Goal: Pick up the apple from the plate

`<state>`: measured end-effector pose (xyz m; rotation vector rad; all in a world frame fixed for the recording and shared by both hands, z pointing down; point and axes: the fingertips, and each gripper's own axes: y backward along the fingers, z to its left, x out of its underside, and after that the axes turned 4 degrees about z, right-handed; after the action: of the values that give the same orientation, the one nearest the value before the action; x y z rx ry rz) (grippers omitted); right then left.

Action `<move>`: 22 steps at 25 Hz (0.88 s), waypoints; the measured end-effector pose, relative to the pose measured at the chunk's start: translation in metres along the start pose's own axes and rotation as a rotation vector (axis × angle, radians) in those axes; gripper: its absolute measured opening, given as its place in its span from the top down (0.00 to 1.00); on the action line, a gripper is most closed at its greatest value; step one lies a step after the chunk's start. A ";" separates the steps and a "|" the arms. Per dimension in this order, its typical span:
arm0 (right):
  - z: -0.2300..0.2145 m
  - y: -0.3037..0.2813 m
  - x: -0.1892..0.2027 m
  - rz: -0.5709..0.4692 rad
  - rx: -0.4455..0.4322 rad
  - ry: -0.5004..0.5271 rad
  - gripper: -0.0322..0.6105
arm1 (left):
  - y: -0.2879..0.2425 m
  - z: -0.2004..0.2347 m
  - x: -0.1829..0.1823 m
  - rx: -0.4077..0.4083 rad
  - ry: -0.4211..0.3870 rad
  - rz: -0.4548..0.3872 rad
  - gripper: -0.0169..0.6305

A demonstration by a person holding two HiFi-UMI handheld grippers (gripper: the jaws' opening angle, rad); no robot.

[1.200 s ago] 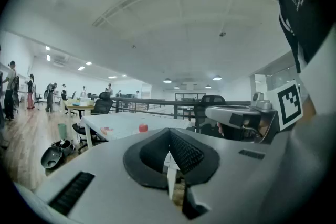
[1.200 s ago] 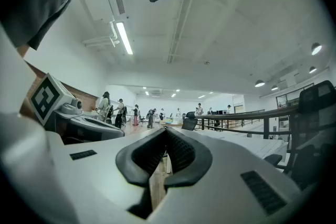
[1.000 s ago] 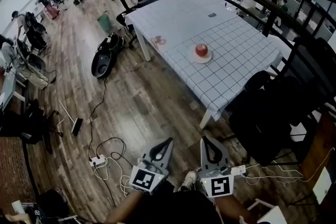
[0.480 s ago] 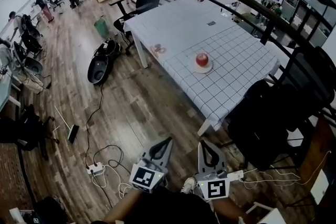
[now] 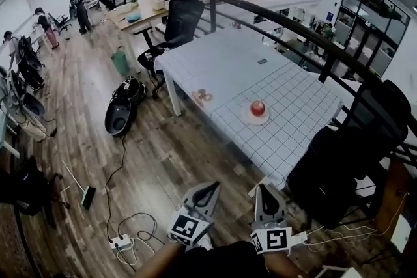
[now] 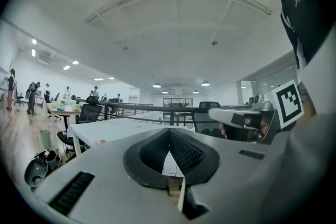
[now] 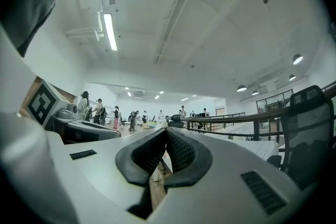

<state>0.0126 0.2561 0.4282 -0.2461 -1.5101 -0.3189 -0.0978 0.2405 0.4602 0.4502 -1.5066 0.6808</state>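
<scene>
A red apple (image 5: 258, 107) sits on a small white plate (image 5: 257, 118) near the front edge of a long table with a white checked cloth (image 5: 293, 120). Both grippers are held low, well short of the table, over the wooden floor. My left gripper (image 5: 212, 186) points level towards the table with its jaws closed and nothing between them. My right gripper (image 5: 264, 189) stands beside it, also shut and empty. In the left gripper view the tips (image 6: 169, 131) meet, and the right gripper shows at the right. The right gripper view shows its tips (image 7: 166, 131) touching.
A black office chair (image 5: 339, 159) stands at the table's near right corner, another chair (image 5: 182, 10) at the far end. Cables and a power strip (image 5: 120, 243) lie on the floor at left, with a dark round seat (image 5: 120, 115). A curved black railing (image 5: 300, 29) runs behind the table.
The table, plate and apple have shifted lower and nearer in the head view, and more of the far room shows. Both grippers stay shut, side by side, carried forward.
</scene>
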 end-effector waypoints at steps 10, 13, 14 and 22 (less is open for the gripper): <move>0.008 -0.028 0.013 0.030 0.099 0.070 0.91 | -0.015 0.024 0.005 0.080 0.004 0.006 0.94; 0.000 -0.046 0.015 0.024 0.103 0.071 0.91 | -0.027 0.031 0.004 0.064 -0.019 0.022 0.94; -0.005 -0.052 0.014 0.023 0.099 0.070 0.91 | -0.034 0.033 0.001 0.058 -0.024 0.018 0.94; -0.054 -0.110 -0.010 -0.002 0.079 0.073 0.91 | -0.083 0.051 -0.041 0.059 -0.016 -0.031 0.94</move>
<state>0.0233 0.1348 0.4116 -0.1688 -1.4479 -0.2660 -0.0787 0.1401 0.4332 0.5247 -1.4945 0.7002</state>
